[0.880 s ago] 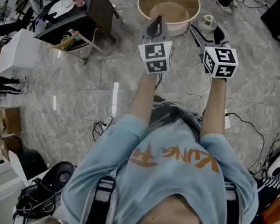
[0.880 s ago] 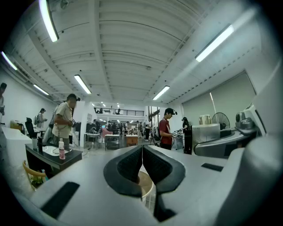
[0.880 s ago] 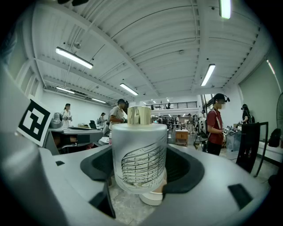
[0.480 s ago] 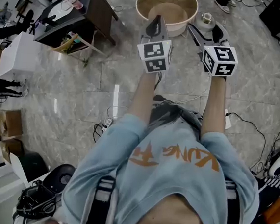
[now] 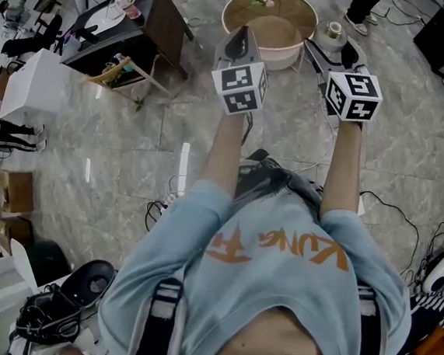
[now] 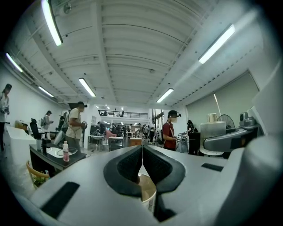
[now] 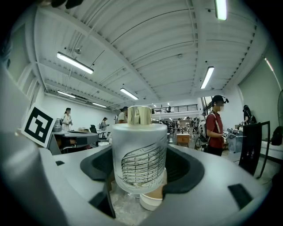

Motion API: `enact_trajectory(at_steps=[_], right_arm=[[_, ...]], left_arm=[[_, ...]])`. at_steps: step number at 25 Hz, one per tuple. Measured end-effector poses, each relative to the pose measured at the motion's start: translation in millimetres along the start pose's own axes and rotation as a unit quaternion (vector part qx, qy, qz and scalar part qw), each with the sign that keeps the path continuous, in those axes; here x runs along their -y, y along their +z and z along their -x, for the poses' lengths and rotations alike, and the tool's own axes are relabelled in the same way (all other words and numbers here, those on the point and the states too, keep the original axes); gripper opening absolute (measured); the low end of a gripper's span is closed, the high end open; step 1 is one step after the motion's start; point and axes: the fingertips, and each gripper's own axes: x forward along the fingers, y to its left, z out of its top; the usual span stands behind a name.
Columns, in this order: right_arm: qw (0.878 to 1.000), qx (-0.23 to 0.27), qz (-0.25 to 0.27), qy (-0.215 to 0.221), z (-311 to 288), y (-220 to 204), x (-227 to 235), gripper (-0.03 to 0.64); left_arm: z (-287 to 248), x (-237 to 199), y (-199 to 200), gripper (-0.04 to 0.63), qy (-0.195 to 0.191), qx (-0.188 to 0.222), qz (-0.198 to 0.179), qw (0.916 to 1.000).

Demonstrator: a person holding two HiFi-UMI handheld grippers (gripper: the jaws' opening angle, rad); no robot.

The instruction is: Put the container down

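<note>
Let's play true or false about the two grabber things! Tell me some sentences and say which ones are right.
The right gripper holds a frosted container. True.
The left gripper is wide open. False: its jaws are together, with nothing between them.
The container has a shiny gold cap. True.
The container lies on its side. False: it stands upright between the jaws.
</note>
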Motion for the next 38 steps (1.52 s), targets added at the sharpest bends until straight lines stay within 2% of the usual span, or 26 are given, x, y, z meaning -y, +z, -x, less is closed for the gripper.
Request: enact_trajectory(at_steps=[9,15,21,26,31,38], right_arm=[[1.000,0.015,0.004,0.013,-28.1,10.8,0.1,0.347],[1.000,0.015,0.022,0.008,-61.8,10.4,23.6,0.347],[1.000,0.011,0.026,-0.010,-119.0,-1.6,76.4,0.347],[1.000,0.017,-0.001,-0.020,-179.5,-13.0,120.9,0.347],[1.000,0.008,-0.018,-0.016,-257.7,-28.0,154.1,0.347],[1.000,-0.015,-0.010,0.002,-367.7,-48.8,183.7,0.347]], left_arm=[[-9.5,-50.4,2.7,0.028,0.048,0.006,0.022,0.9986],[-55.2,-66.1,-4.6,0.028,0.050,0.011,0.040,0.9979],[-141.8,-63.4,-17.0,0.028,0.030,0.013,0.046,0.9984],[-228.0,-67.2,-23.2,0.027,0.010,-0.006,0.022,0.9997],[-313.4,-88.2,-32.3,0.028,0.003,-0.030,0.009,0.9995],[-418.8,-132.2,-57.2,0.028,0.020,-0.061,0.012,0.9978]])
